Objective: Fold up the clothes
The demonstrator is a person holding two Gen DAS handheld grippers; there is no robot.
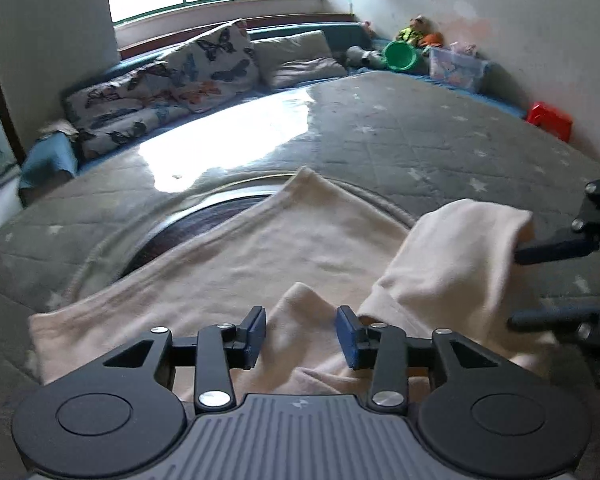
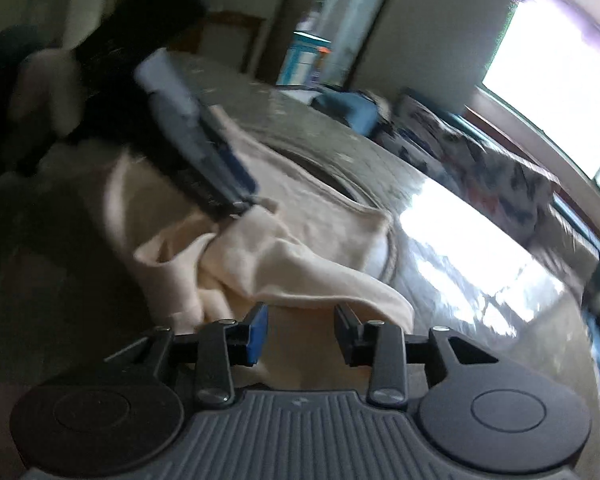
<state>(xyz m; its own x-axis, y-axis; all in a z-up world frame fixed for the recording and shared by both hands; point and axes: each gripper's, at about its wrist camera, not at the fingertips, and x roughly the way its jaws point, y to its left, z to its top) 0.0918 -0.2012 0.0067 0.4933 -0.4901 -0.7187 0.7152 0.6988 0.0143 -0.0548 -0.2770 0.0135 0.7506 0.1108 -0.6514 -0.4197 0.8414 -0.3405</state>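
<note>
A cream garment (image 1: 236,264) lies spread on the grey quilted bed (image 1: 440,132). My left gripper (image 1: 301,336) is open just above a raised fold of it, fingers either side, not pinching. A bunched, lifted part of the garment (image 1: 460,248) stands at the right, next to my right gripper (image 1: 516,284), which shows there with fingers spread. In the right wrist view my right gripper (image 2: 301,334) is open over the cream cloth (image 2: 284,264), and the left gripper (image 2: 204,160) reaches in from the upper left.
Butterfly-print pillows (image 1: 204,64) and a grey cushion (image 1: 300,60) line the far edge under the window. A green bowl (image 1: 400,55), a clear box (image 1: 456,66), soft toys and a red object (image 1: 550,120) sit along the right wall.
</note>
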